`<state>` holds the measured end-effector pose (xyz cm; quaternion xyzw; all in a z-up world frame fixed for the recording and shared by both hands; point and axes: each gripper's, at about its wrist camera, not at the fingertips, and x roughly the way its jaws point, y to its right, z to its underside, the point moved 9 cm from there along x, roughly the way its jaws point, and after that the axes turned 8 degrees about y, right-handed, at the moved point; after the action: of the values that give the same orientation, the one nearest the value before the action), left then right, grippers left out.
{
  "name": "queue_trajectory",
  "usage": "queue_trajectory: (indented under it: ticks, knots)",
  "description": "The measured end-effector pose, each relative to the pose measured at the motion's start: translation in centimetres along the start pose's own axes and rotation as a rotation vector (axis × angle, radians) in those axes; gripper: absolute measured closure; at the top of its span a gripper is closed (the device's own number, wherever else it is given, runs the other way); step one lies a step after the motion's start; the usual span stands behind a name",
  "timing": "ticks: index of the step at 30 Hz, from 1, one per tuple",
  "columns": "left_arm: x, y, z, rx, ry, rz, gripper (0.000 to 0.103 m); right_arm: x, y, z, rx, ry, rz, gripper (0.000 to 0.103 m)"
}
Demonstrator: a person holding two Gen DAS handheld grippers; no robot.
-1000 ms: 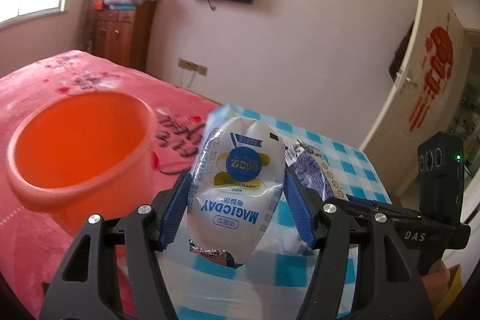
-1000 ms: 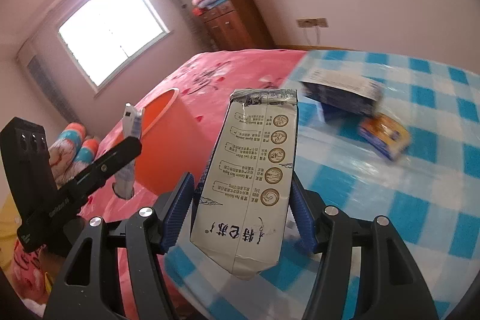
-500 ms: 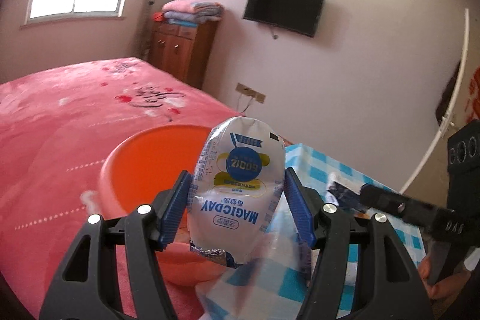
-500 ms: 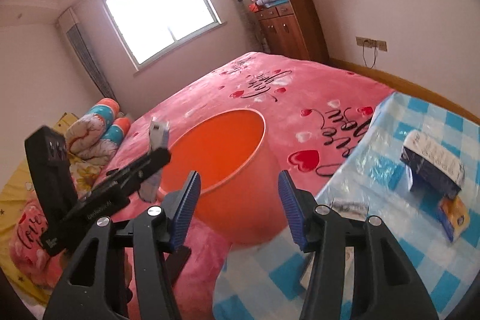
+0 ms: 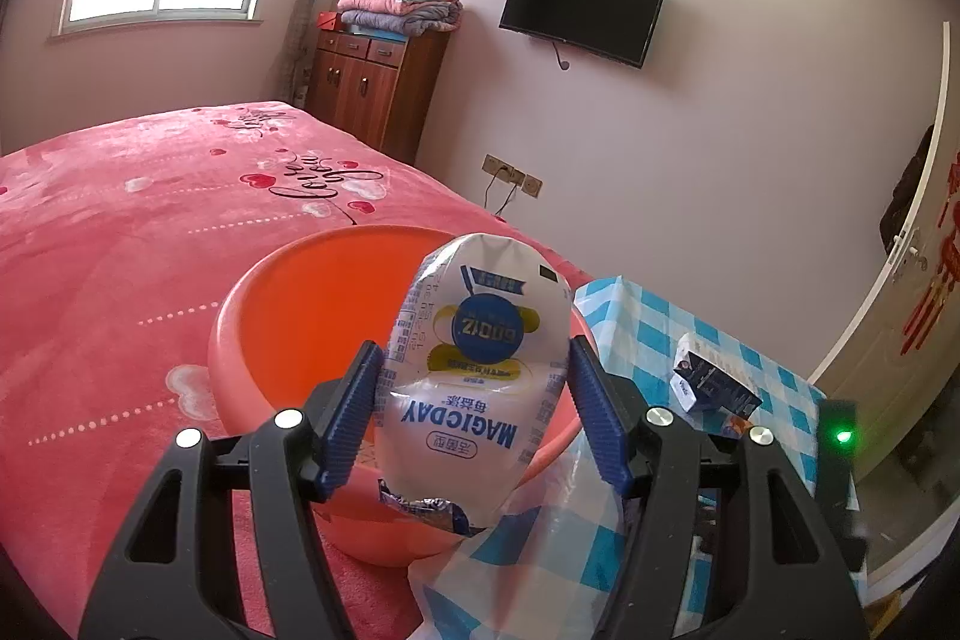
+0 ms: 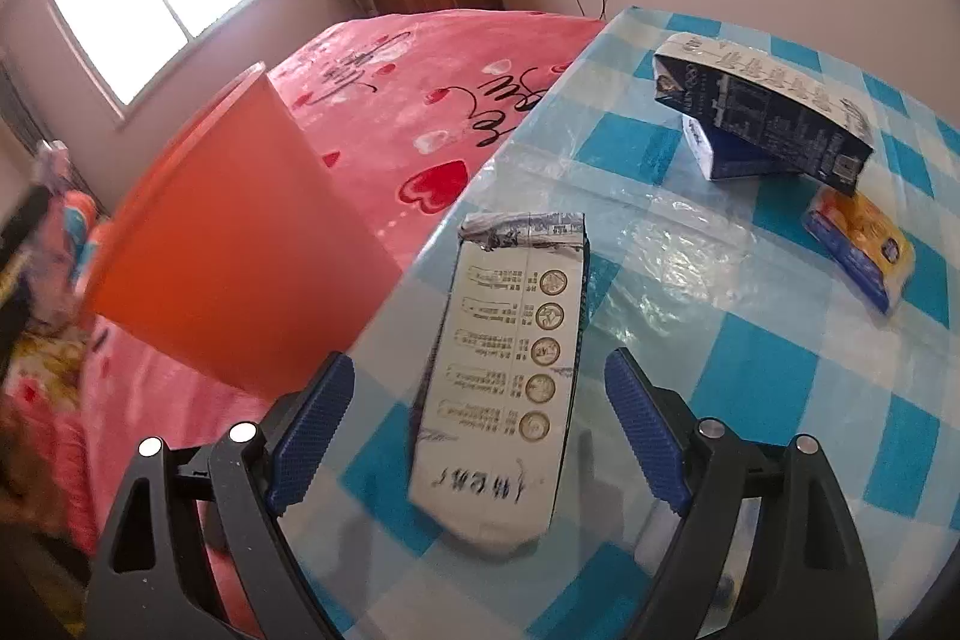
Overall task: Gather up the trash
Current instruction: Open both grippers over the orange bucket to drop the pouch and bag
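My left gripper (image 5: 474, 358) is shut on a white MAGICDAY pouch (image 5: 480, 400), held upright in front of the orange basin (image 5: 312, 316), which stands on the pink bed. In the right wrist view, a white milk carton (image 6: 504, 370) lies flat on the blue-checked table (image 6: 750, 370) near its left edge. My right gripper (image 6: 479, 364) is over it with its jaws opening, one blue pad on each side and neither touching the carton. The orange basin (image 6: 228, 244) is just left of the table edge.
A dark blue carton (image 6: 762, 112) rests on a small blue box at the back of the table, with an orange-and-blue packet (image 6: 858, 244) to its right. The pink bed (image 5: 120, 232) spreads left of the basin. A wooden cabinet (image 5: 372, 88) stands against the far wall.
The right gripper held the white carton a second ago. The carton now lies on the table between wider jaws. The left gripper carried the pouch leftward, until the basin sat right behind it.
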<state>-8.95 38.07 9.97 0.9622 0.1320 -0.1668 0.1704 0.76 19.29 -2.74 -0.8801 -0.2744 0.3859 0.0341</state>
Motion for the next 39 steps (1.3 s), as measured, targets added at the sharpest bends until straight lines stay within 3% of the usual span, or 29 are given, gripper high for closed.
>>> queue_trajectory:
  ticks: [4, 8, 19, 25, 32, 39]
  knots:
    - [0.1, -0.3, 0.0, 0.001, -0.001, -0.008, 0.039, 2.1, -0.4, 0.4, -0.026, -0.009, 0.02, 0.018]
    - [0.2, -0.5, 0.2, 0.003, -0.004, -0.014, 0.039, 3.3, 0.0, 0.5, -0.054, 0.005, 0.05, 0.042]
    - [0.2, -0.6, 0.0, -0.006, -0.001, -0.02, 0.039, 1.1, 0.4, -0.5, -0.063, 0.09, 0.012, 0.046]
    - [-0.2, -0.8, -0.2, -0.011, 0.018, -0.023, 0.039, -2.4, -2.2, -4.4, -0.028, 0.164, -0.099, 0.046]
    - [0.1, -1.2, -0.8, -0.021, 0.033, -0.03, 0.039, -6.0, -9.6, -10.4, -0.072, 0.238, -0.277, 0.046]
    - [1.2, -2.3, -1.5, -0.038, 0.03, -0.066, 0.039, -6.0, -16.4, -14.3, -0.104, 0.259, -0.386, 0.046]
